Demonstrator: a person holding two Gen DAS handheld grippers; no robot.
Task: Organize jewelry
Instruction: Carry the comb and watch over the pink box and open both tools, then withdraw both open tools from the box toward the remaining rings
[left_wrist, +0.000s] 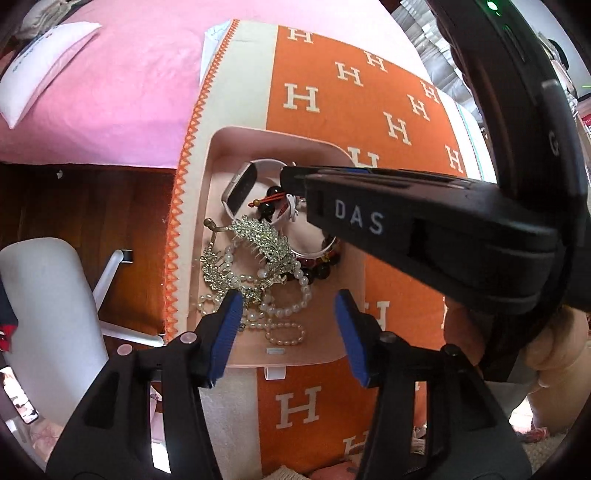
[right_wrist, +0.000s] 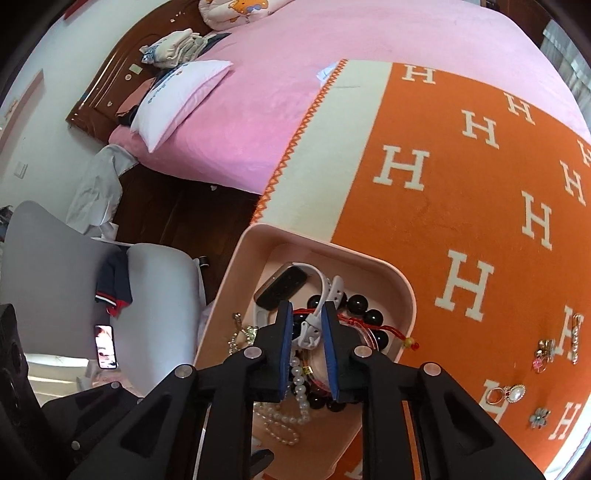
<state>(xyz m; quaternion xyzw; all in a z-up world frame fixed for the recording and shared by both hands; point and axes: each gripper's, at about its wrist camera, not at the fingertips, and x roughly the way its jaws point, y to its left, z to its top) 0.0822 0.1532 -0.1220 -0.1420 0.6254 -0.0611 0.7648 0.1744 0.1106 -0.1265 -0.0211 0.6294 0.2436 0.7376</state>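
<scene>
A pink tray (left_wrist: 210, 173) (right_wrist: 402, 291) sits on the orange blanket (left_wrist: 332, 107) (right_wrist: 461, 184). It holds a white-strapped smartwatch (left_wrist: 240, 188) (right_wrist: 282, 282), a black bead bracelet (right_wrist: 360, 301), a red cord bracelet (right_wrist: 384, 328), pearl strands (left_wrist: 284, 308) (right_wrist: 299, 384) and a rhinestone hair comb (left_wrist: 266, 240). My right gripper (right_wrist: 306, 321) (left_wrist: 295, 177) is over the tray, its jaws narrowly apart around the white strap end (right_wrist: 312, 330). My left gripper (left_wrist: 288, 314) is open above the pearls.
Loose rings (right_wrist: 508, 393), a flower piece (right_wrist: 540, 417), a hair clip (right_wrist: 574, 338) and a charm (right_wrist: 543, 354) lie on the blanket at right. A grey chair (right_wrist: 162, 295) (left_wrist: 48, 321) with a phone (right_wrist: 106, 347) stands left of the pink bed (right_wrist: 277, 92).
</scene>
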